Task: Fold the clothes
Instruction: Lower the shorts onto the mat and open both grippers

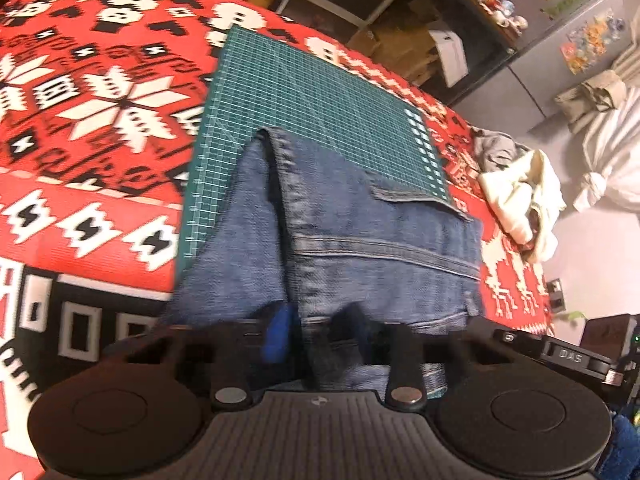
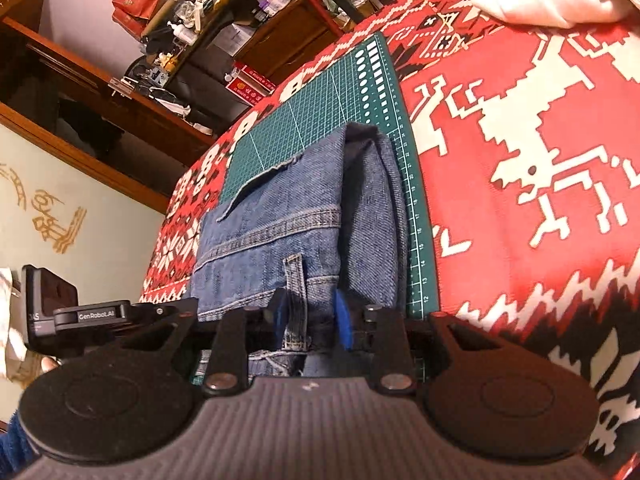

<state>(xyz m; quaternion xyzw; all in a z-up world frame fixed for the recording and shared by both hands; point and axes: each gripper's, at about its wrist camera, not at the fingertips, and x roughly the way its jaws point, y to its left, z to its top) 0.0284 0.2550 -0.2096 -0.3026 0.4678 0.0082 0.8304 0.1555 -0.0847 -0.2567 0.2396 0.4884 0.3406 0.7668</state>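
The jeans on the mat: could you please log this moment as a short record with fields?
garment: jeans, folded into a stack
surface: green cutting mat on a red patterned blanket
left gripper: shut on the near edge of the jeans
right gripper: shut on the near edge, at a belt loop
other clothes: cream garment and a grey one beside the mat
fold state: back pocket flap on top; whether folding is complete, cannot tell

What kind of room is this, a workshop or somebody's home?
Most likely a lived-in home room: jeans lie on a green cutting mat over a red patterned blanket, with cluttered shelves and a magnet-covered fridge behind.
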